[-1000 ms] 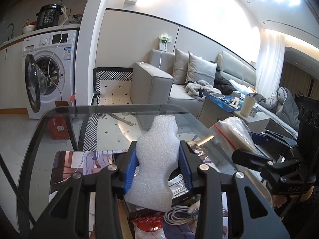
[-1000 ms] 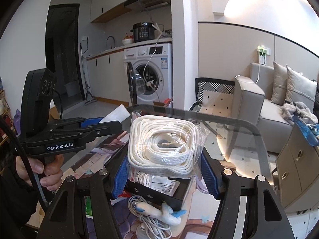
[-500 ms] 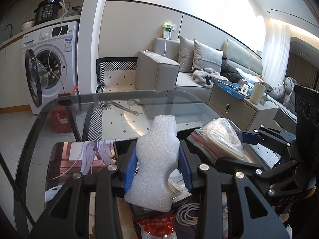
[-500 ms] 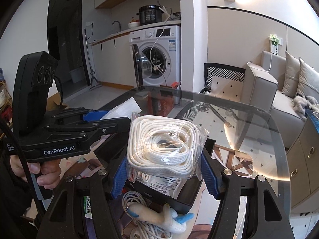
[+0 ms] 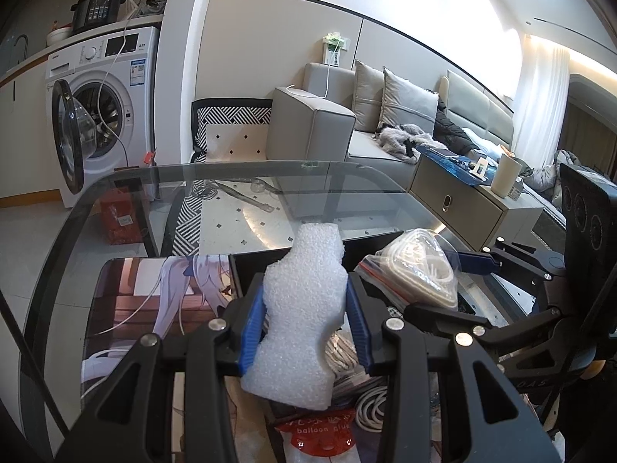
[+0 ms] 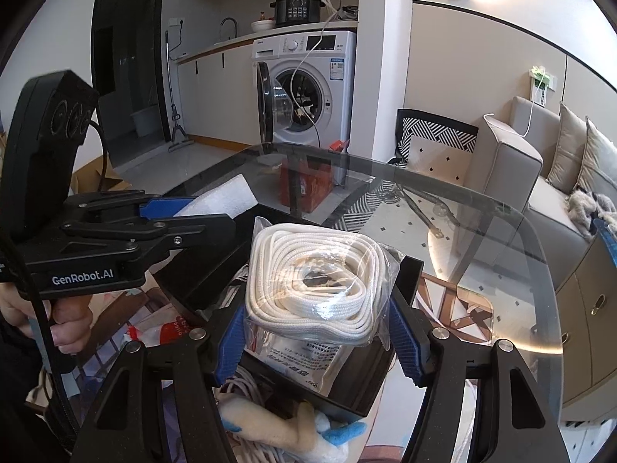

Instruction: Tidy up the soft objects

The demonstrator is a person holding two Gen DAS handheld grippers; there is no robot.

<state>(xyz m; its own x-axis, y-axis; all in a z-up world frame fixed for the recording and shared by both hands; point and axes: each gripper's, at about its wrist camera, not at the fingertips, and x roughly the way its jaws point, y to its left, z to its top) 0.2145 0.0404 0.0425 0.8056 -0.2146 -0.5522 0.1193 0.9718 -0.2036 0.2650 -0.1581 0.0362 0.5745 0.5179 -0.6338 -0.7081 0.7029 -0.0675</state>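
My left gripper (image 5: pixel 306 320) is shut on a white foam piece (image 5: pixel 304 308) and holds it above a black box (image 5: pixel 246 266) on the glass table. My right gripper (image 6: pixel 316 332) is shut on a clear bag of white cord (image 6: pixel 320 281), held over the same black box (image 6: pixel 401 370). The bag of cord (image 5: pixel 416 270) shows to the right in the left wrist view, in the right gripper (image 5: pixel 439 281). The left gripper (image 6: pixel 193 216) with its foam (image 6: pixel 219 200) shows at the left in the right wrist view.
Below lie a coiled white cable (image 5: pixel 370 401), a red balloon-glue packet (image 5: pixel 320 432), a printed pouch (image 6: pixel 308 359) and a plush toy (image 6: pixel 293 432). An anime-print mat (image 5: pixel 154 301) covers the glass table (image 5: pixel 216 177). A washing machine (image 5: pixel 100 108) and sofa (image 5: pixel 347 123) stand beyond.
Both grippers have tilted down and come lower over the black box, still holding the foam and the bag of cord. The two grippers stand closer together.
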